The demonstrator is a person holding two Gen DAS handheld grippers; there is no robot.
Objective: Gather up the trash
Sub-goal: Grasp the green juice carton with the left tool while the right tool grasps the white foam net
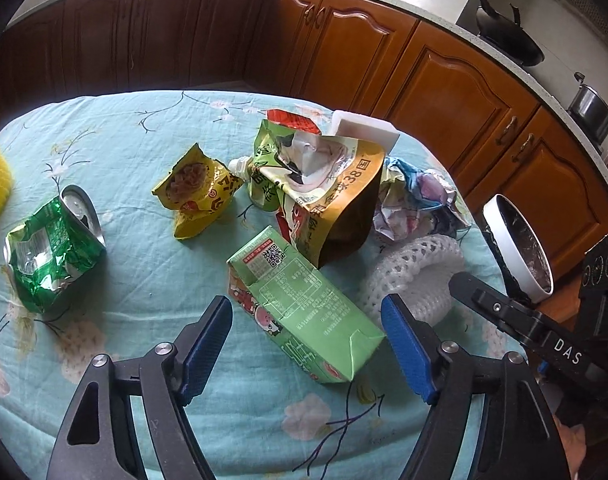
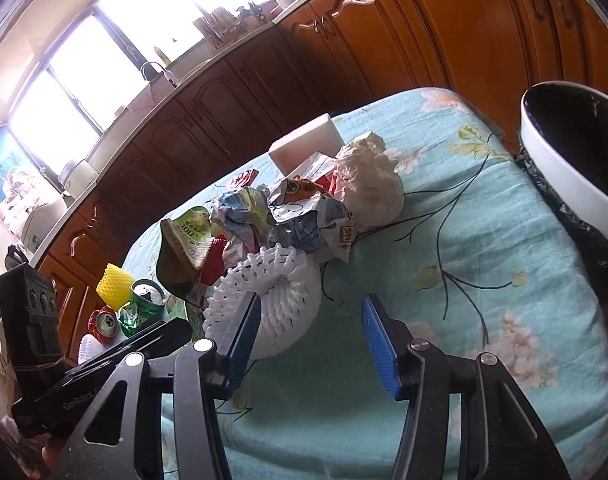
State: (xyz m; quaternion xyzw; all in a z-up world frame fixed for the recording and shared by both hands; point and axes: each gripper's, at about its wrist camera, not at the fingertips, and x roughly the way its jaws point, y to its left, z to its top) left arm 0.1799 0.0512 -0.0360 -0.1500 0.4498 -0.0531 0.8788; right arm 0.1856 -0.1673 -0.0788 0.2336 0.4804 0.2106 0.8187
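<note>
Both tools, left tool point(image 1: 306, 354) spread astride the green carton point(image 1: 304, 308) and right tool point(image 2: 310, 344) gaping beside the foam net point(image 2: 263, 304), are gripping nothing, leaving all litter lying on the worktop point(image 2: 504, 240), the bin point(image 2: 572, 160) at upper right waiting.

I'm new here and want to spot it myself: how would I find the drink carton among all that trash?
Start at the table with the pale blue flowered cloth. Nearest the left tongs, between their blue pads, the green drink carton lies on its side. It alone is a straight-edged box, printed with a square code; its neighbours are crumpled.
</note>
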